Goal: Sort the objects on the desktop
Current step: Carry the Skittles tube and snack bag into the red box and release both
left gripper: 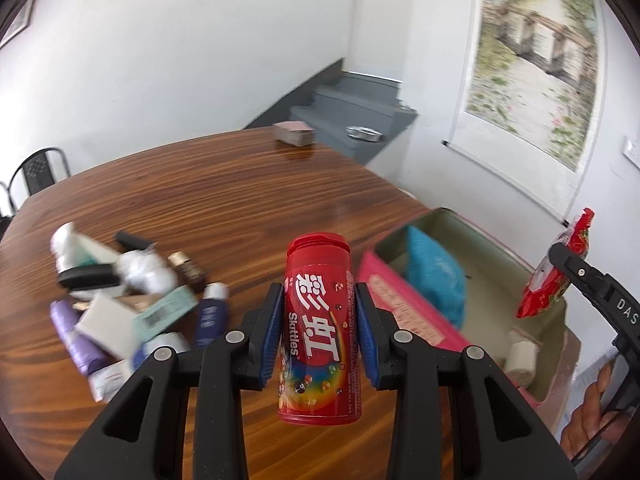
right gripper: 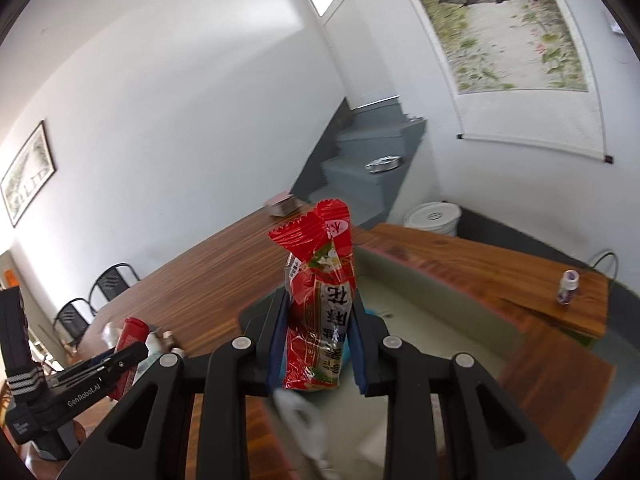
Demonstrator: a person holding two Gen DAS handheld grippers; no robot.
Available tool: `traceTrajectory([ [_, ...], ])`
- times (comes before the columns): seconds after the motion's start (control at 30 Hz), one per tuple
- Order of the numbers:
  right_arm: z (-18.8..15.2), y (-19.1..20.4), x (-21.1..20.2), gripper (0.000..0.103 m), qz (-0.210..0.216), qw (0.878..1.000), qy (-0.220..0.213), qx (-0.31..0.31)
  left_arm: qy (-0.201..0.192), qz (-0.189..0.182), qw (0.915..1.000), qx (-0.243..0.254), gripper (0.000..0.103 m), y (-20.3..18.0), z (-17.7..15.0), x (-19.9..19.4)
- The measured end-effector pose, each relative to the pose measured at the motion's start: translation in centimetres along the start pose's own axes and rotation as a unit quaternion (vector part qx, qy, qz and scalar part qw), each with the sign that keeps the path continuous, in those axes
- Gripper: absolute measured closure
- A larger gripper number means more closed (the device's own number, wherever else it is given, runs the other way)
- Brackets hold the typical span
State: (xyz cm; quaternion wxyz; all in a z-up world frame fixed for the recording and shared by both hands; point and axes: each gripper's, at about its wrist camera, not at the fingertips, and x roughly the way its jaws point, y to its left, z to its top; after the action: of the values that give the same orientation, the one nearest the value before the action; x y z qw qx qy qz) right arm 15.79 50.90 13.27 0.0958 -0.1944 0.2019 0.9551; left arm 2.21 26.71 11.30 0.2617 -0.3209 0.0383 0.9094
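My left gripper is shut on a red Skittles tube, held upright above the wooden table. In the right wrist view my right gripper is shut on a red snack packet, standing upright between the blue pads over the pink box with an olive inside. That box lies right of the tube and holds a blue pouch. The packet and right gripper show at the right edge of the left wrist view; the tube and left gripper show low left in the right one.
A blurred pile of bottles, tubes and small cartons covers the table's left part. A stack of cards lies at the far edge. A small purple bottle stands on a wooden board at right. Black chairs, grey stairs and a white bucket stand beyond.
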Motion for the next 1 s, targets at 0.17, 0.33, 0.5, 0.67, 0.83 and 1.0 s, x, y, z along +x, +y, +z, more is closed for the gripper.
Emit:
traceTrajectory([
  [0.17, 0.1, -0.9, 0.9, 0.072, -0.006, 1.000, 0.021, 0.002, -0.002, -0.035, 0.9990, 0.029, 0.066, -3.5, 1.4, 1.0],
  [0.33, -0.8, -1.7, 2.2, 0.072, -0.041, 0.997, 0.063, -0.020, 0.002, -0.079, 0.9956, 0.050, 0.066, -6.7, 2.7, 2.0],
  [0.5, -1.3, -2.7, 2.8, 0.069, -0.043, 0.995, 0.094, -0.006, 0.028, -0.124, 0.9904, 0.053, 0.066, -9.2, 2.6, 4.3],
  [0.67, -1.6, -3.3, 2.7, 0.049, -0.052, 0.995, 0.089, 0.009, 0.052, -0.154, 0.9860, 0.040, 0.038, -9.8, 2.0, 5.5],
  [0.83, -1.7, -2.6, 2.4, 0.033, -0.049, 0.996, 0.074, 0.005, 0.032, -0.115, 0.9920, 0.041, 0.037, -8.3, 1.8, 4.6],
  [1.0, -1.5, -0.3, 2.3, 0.024, -0.030, 0.998, 0.051, -0.014, 0.030, -0.086, 0.9958, 0.014, 0.037, -4.8, 1.6, 4.1],
])
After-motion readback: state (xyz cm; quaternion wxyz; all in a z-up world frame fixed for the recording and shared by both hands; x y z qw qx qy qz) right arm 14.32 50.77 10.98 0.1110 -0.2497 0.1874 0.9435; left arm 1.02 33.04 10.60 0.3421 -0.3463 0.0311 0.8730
